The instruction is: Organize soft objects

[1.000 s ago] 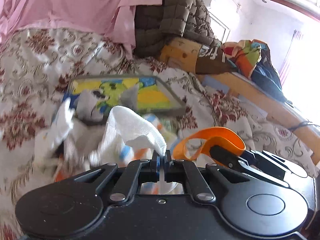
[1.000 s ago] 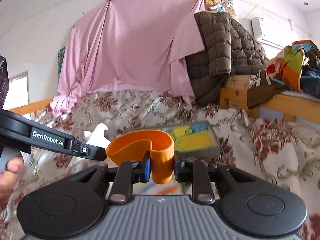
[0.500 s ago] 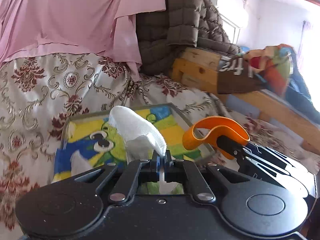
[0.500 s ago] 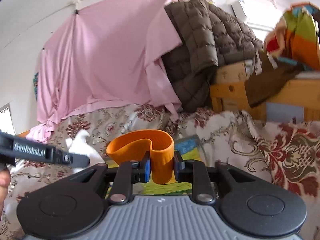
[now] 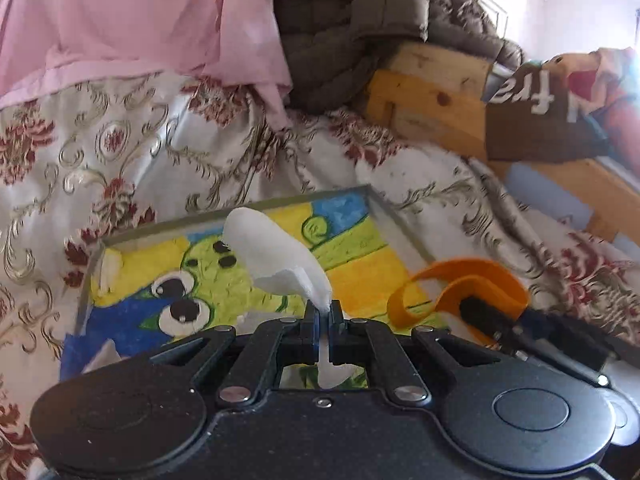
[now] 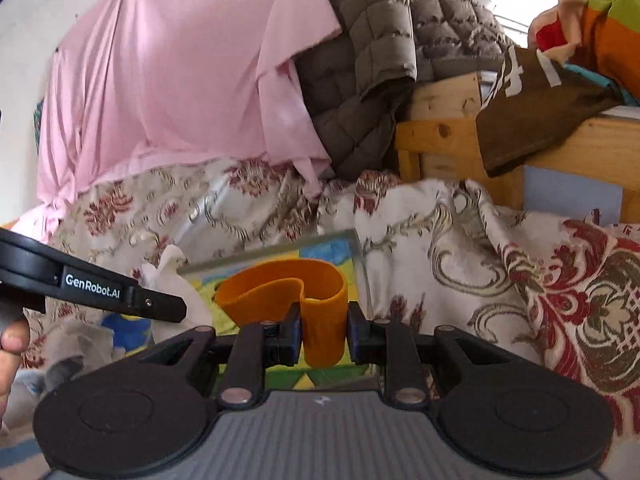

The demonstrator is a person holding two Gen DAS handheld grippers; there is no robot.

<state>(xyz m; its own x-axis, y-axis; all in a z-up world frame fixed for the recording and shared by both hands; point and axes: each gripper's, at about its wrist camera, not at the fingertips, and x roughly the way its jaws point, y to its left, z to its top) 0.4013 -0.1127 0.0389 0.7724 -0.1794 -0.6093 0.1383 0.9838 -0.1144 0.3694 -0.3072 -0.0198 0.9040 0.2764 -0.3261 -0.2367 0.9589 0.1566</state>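
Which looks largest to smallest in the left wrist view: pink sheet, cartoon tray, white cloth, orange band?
1. pink sheet
2. cartoon tray
3. white cloth and orange band: look alike, unranked; both sit near the camera.

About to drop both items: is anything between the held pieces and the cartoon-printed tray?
Nothing visible. The white cloth in the left gripper and the orange band in the right gripper hang above the tray.

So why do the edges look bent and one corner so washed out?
Left wrist view: a fisheye lens curves the wooden bed frame, daylight blows out the top right, the floral bedspread smears. Right wrist view: same bending, dark corners, orange band sharp.
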